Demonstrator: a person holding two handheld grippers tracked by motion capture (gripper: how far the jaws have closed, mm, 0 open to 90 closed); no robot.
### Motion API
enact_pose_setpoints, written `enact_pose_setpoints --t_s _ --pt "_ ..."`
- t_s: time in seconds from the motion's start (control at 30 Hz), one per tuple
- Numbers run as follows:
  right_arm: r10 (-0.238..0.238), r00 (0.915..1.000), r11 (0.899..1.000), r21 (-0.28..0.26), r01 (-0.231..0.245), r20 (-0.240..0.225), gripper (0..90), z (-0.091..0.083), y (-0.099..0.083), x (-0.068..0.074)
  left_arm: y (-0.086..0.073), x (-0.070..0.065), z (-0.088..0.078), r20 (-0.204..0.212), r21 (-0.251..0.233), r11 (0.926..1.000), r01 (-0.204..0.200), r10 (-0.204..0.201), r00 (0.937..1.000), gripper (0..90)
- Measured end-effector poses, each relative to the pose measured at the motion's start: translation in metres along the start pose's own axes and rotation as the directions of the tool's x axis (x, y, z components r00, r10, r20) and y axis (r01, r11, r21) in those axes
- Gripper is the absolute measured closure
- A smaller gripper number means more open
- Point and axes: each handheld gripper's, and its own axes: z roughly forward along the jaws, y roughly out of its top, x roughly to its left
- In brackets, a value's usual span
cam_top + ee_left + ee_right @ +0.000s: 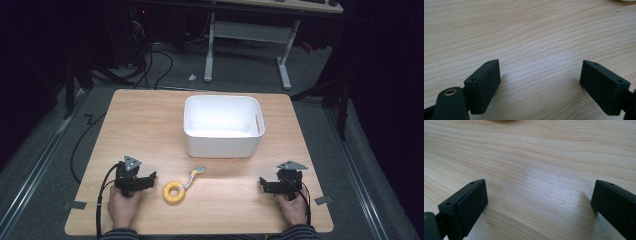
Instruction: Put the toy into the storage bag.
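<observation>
Yellow ring toy [173, 192] w/ a short cord and tag lies lower centre of the high view, untouched, so nothing's done yet; pickup likely still ahead. Left gripper [148, 179] sits just left of it, jaws apart, empty. Right gripper [265, 184] at lower right, jaws apart too, well off. White bin [223, 126] stands upper centre on wooden table [150, 125]; no obstruction btwn.

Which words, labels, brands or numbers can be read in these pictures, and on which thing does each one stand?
None can be read.
The white bin and the yellow ring bear no visible print.
The small tag on the ring's string is too small to read.
Both grippers' black fingers bear no marking.
</observation>
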Motion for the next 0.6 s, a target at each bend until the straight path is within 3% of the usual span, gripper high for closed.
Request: enact_pose_setpoints --t_s 0.6 --pt "0.014 0.9998 1.000 -0.012 -0.014 0.018 5.2 -0.0019 -0.0015 0.0016 -0.0004 0.0000 -0.0007 0.004 -0.001 1.0000 -0.001 0.001 1.0000 17.9"
